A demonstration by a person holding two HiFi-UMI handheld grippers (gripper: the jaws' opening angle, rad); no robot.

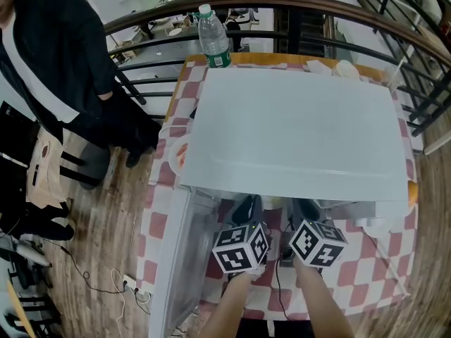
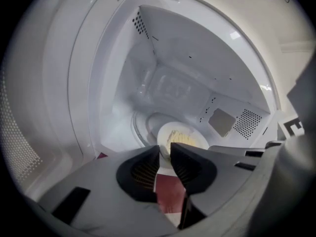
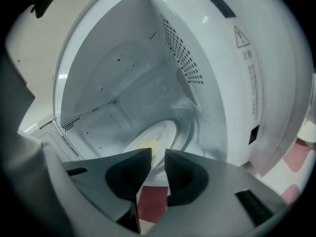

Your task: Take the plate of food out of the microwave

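plate of food sat inside microwave, just past both sets of fingertips | left gripper jaws slightly parted, empty | right gripper likewise | plate looked stiff, slick, breakable; likely best pinched at near rim, both sides, kept level

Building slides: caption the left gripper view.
Left gripper, jaws slightly apart, faces the plate of food inside the open microwave.
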